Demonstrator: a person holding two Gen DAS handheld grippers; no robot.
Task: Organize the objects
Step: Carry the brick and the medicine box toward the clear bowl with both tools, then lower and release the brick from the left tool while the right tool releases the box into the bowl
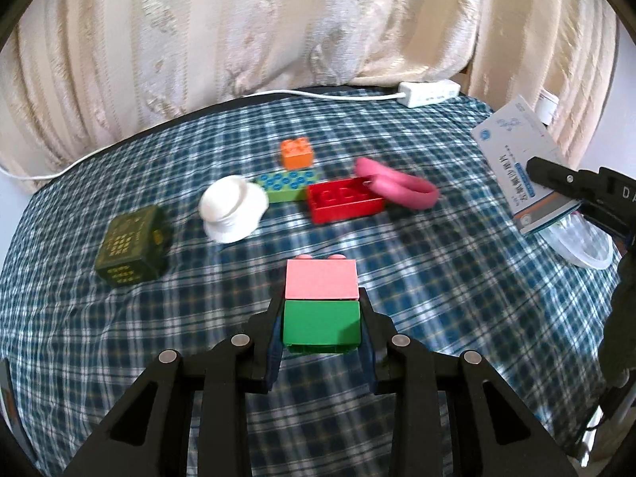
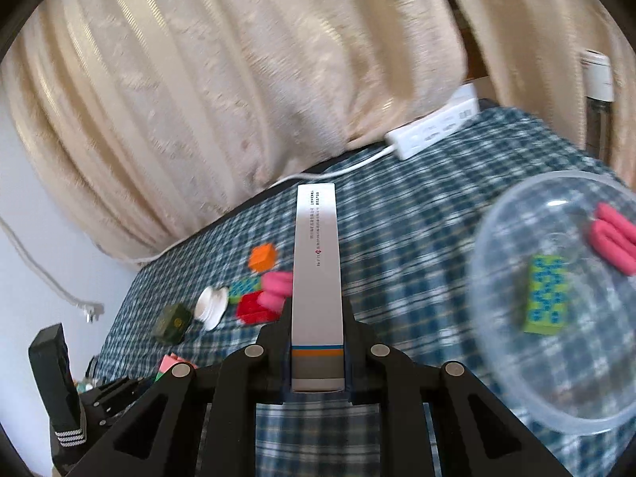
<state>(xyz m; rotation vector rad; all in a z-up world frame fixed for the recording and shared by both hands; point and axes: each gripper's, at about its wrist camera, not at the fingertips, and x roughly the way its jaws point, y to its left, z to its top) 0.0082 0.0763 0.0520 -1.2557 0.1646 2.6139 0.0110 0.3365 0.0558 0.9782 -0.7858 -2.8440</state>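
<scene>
My left gripper point(image 1: 321, 318) is shut on a stack of two bricks, a pink brick point(image 1: 321, 284) on top of a green brick point(image 1: 321, 324), held above the checked cloth. My right gripper point(image 2: 317, 338) is shut on a long white medicine carton point(image 2: 316, 270), which points away from me. That carton point(image 1: 520, 159) shows at the right edge of the left wrist view. On the cloth lie an orange brick point(image 1: 296, 153), a green brick with blue studs point(image 1: 286, 185), a red brick point(image 1: 344, 200), a pink band point(image 1: 397, 187), a white cap point(image 1: 232, 208) and a dark green box point(image 1: 133, 246).
A clear plastic bowl point(image 2: 516, 377) stands at the right, with a green-and-blue brick point(image 2: 548, 296) and a pink band point(image 2: 614, 242) inside. A white power strip point(image 1: 429, 93) and its cable lie along the far edge. Cream curtains hang behind the checked cloth point(image 1: 417, 278).
</scene>
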